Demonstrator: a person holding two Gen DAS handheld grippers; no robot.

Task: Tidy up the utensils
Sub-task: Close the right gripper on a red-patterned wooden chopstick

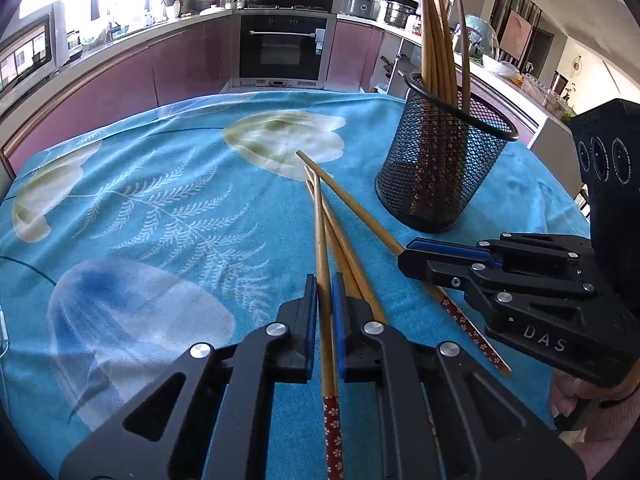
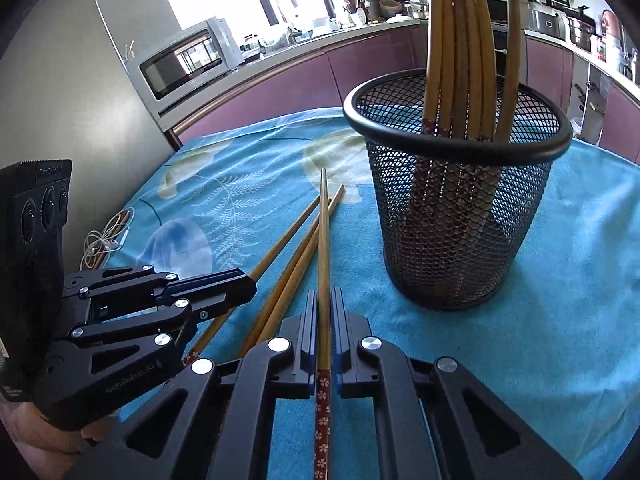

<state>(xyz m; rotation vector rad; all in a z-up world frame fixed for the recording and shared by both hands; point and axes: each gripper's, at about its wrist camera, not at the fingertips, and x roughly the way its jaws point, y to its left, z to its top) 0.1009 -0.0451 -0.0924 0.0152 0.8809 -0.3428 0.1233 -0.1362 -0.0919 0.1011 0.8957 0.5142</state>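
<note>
While two more chopsticks (image 2: 280, 292) lie on the blue cloth (image 2: 560, 320), each gripper, left (image 1: 323, 292) and right (image 2: 324, 312), pinches one chopstick, so the next move seems to be lifting each into the mesh holder (image 2: 456, 216) nearby.

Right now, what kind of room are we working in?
Most likely a home kitchen. A built-in oven sits under a pot on the stove, a microwave stands on the counter, and pans and cookware crowd the worktop behind the table with the blue floral cloth.
</note>
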